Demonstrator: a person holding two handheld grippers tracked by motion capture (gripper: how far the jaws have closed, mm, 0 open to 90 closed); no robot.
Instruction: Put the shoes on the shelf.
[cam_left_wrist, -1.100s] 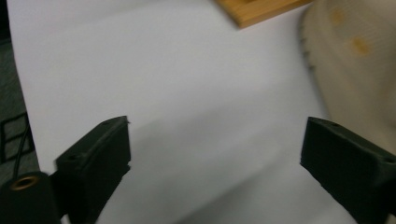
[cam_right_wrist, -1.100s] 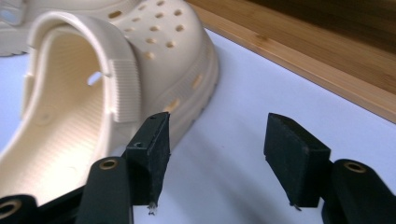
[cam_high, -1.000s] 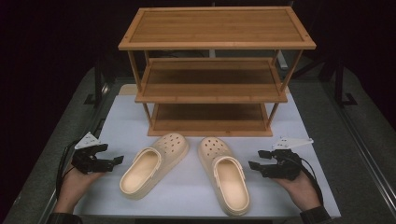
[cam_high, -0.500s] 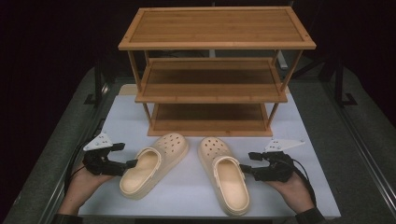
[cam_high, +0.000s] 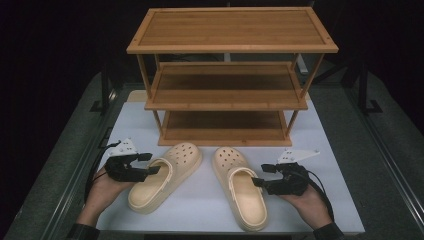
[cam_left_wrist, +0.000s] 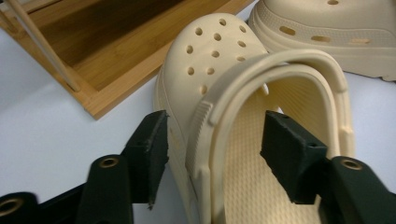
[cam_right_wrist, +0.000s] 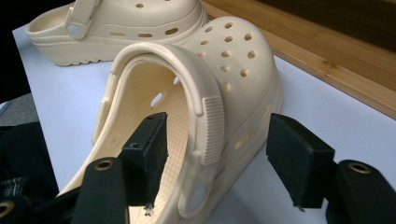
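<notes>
Two cream clogs lie on the white mat, toes toward the rack: the left clog (cam_high: 165, 177) (cam_left_wrist: 224, 93) and the right clog (cam_high: 245, 195) (cam_right_wrist: 196, 107). My left gripper (cam_high: 151, 164) (cam_left_wrist: 215, 149) has just been closing; its jaws straddle the left clog's outer side wall and strap, one pad outside, one over the footbed, with gaps still showing. My right gripper (cam_high: 259, 179) (cam_right_wrist: 219, 158) stands open astride the right clog's outer side wall, one pad inside and one outside, neither touching.
A three-tier bamboo shoe rack (cam_high: 230, 100) stands at the back of the white mat (cam_high: 200, 215), its shelves bare. Dark table surround lies on both sides. A hand holds each gripper from the near edge.
My left gripper has moved right up to the left clog, and its jaws have narrowed around the side wall. The right gripper has edged slightly left onto its clog.
</notes>
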